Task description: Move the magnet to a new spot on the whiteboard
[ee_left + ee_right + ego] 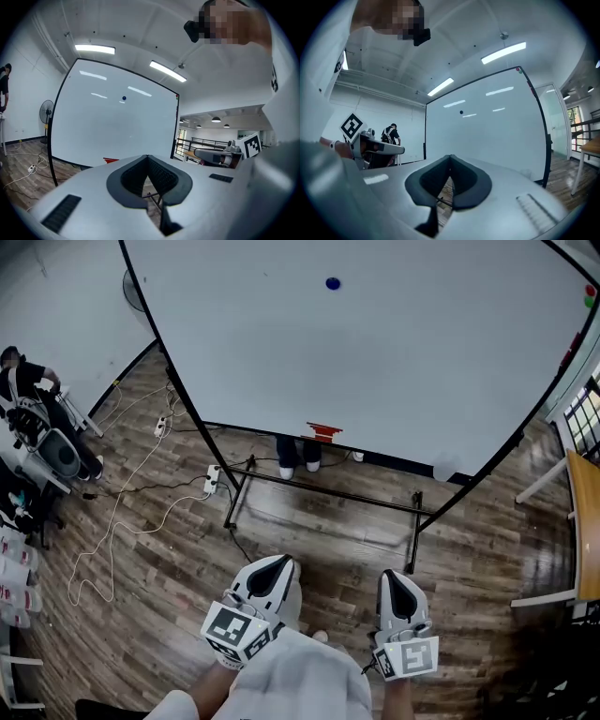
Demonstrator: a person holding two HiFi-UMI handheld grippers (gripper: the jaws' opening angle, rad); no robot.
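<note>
— Where is the magnet?
— The blue magnet sits high on the whiteboard, well apart from both grippers.
— And the jaws?
— The left gripper and right gripper are closed tight, holding nothing.

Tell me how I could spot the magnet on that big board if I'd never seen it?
Find the big whiteboard standing on the wooden floor. High on its bare face, about halfway across, sits one small round spot: the blue magnet. It is all alone and dark blue, while the red dot and green dot huddle together at the board's right edge.
</note>
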